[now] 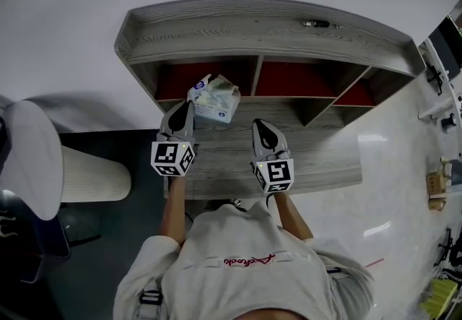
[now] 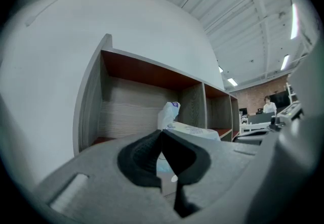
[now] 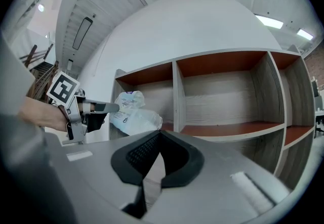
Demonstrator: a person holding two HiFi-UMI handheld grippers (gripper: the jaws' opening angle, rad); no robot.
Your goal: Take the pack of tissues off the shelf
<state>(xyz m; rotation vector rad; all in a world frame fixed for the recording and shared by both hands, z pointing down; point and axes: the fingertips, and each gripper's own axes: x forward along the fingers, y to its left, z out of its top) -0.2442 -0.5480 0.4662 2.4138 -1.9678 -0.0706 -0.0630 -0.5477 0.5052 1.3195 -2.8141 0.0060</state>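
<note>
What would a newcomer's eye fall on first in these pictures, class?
The pale pack of tissues stands out, pinched at its wrapper by the left hand-held gripper in front of the left compartment of the grey wooden shelf with its red lining. The right hand-held gripper hangs shut and empty beside it, over the wooden ledge.

Against the white wall, in the upper middle of the head view, a grey wood-grain shelf (image 1: pixel 253 26) with a curved top, three open compartments side by side, red-brown inside, and a broad grey board jutting out toward the bottom of the frame below them. On the top board, toward the upper right, a small dark object (image 1: pixel 317 23), too small to identify. At the mouth of the left compartment, just left of centre, a pale blue-and-white pack of tissues (image 1: pixel 215 98), tilted, with no telling whether resting on the board or lifted clear of it.
</note>
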